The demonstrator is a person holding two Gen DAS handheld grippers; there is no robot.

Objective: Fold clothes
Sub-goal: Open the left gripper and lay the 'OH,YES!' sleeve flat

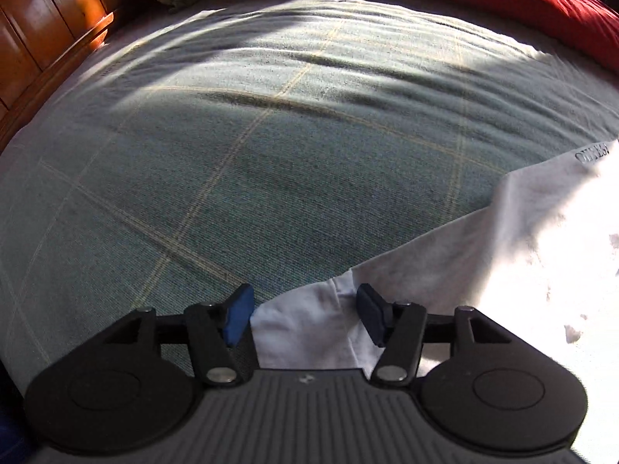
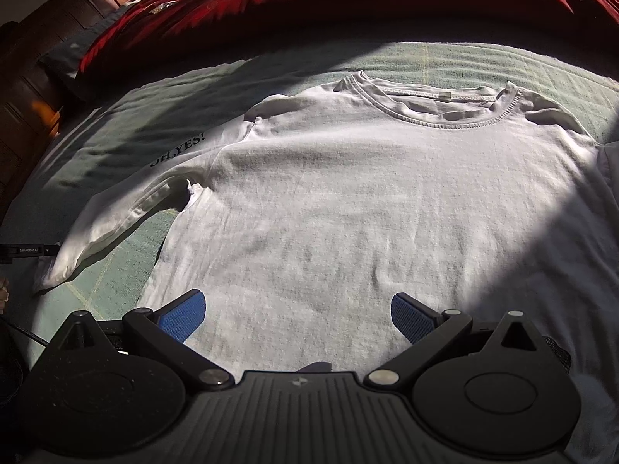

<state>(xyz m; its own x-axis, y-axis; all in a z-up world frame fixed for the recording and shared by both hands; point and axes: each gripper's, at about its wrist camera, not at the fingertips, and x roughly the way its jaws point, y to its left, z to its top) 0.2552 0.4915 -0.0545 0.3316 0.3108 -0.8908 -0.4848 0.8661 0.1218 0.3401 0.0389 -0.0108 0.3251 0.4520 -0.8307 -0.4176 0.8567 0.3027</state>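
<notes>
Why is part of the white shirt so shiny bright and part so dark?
Left wrist view: sunlight blows out the shirt at right, hiding its weave, while the green blanket lies partly in shade. Right wrist view: a shadow band crosses the shirt's lower right; the fisheye lens bends the bed's edges.

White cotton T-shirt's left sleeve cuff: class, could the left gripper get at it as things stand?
Probably yes. The left gripper stands open with the sleeve cuff lying between its blue pads, nothing covering it on the green checked bedspread.

Sunlit green checked bedcover, red duvet, wooden headboard.
</notes>
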